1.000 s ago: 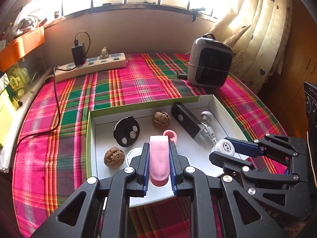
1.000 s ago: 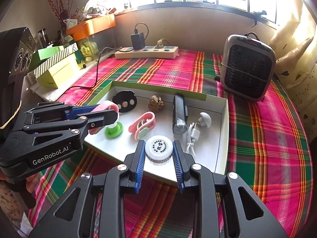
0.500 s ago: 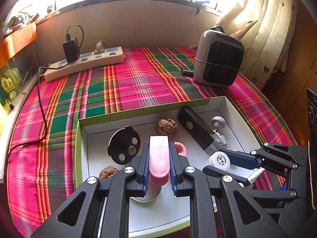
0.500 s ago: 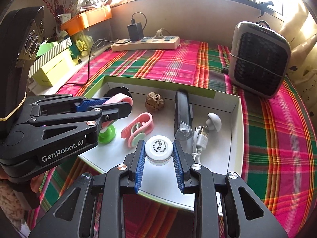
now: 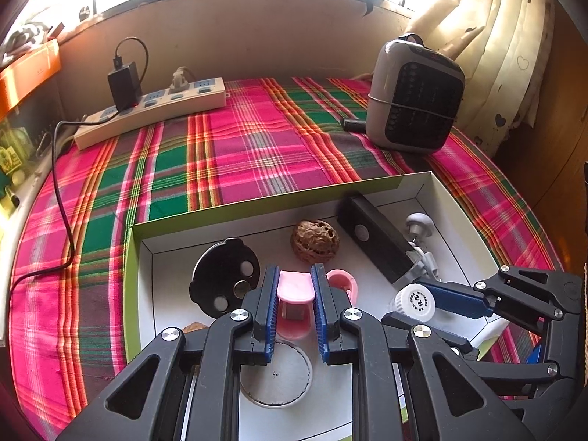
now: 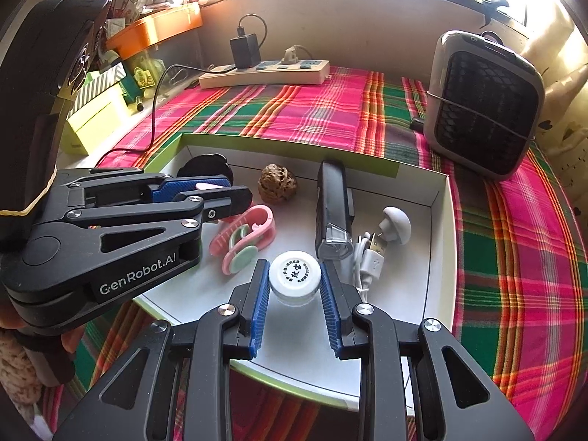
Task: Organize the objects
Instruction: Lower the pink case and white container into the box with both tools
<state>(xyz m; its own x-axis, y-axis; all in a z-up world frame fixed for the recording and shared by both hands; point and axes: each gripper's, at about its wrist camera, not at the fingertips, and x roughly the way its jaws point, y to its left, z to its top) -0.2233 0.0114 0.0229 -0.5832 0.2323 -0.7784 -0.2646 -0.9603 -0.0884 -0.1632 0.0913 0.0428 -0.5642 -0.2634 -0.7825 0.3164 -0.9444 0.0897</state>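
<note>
**Both claws loaded above the open box**

At the bottom centre of the left wrist view, the left claw (image 5: pixel 295 307) is clamped tight on a pink clip (image 5: pixel 295 290), directly above a white disc (image 5: pixel 275 375) on the box floor. At the bottom centre of the right wrist view, the right claw (image 6: pixel 294 296) grips a small white-capped jar (image 6: pixel 294 275) between its blue pads, held over the near part of the white box (image 6: pixel 437 257).

Just beyond, inside the box, lie a pink and green clip (image 6: pixel 244 240) at centre left, a coiled white USB cable (image 6: pixel 369 261) and a black flashlight (image 6: pixel 330 213) right of the jar, and a grey mushroom-shaped piece (image 6: pixel 397 224) further right. A black round disc (image 5: pixel 224 281) and a walnut (image 5: pixel 314 240) sit toward the box's far wall, and a second walnut (image 5: pixel 194 327) is half hidden behind the left claw.

Past the box, on the plaid-covered surface (image 5: pixel 239 147), a grey heater (image 5: pixel 415 92) stands at upper right and a power strip (image 5: pixel 150 110) with a black charger (image 5: pixel 124 86) lies at upper left.
</note>
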